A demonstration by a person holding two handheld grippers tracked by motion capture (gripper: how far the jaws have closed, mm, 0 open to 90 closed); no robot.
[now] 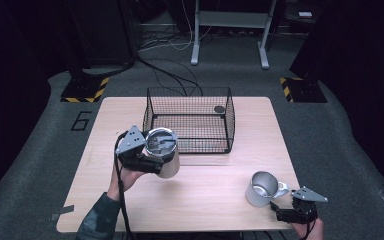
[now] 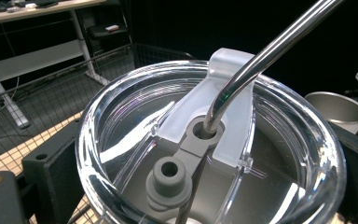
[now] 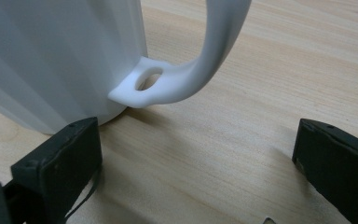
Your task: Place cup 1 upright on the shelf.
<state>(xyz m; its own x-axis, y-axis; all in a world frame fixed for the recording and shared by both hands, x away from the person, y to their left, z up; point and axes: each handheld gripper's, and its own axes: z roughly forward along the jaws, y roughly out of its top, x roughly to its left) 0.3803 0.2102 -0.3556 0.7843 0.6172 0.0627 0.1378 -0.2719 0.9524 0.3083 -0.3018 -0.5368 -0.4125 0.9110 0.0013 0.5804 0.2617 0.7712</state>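
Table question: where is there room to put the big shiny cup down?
The table is bare along its near left edge, and between the tumbler in the left gripper and the white mug. It is crowded at the wire basket behind, and where the right gripper sits by the mug.

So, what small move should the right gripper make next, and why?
Probably ease the right gripper forward toward the white mug's handle. Its jaws stand open on the table just short of the handle, with nothing between them, while the left gripper already holds the tumbler near the wire basket.
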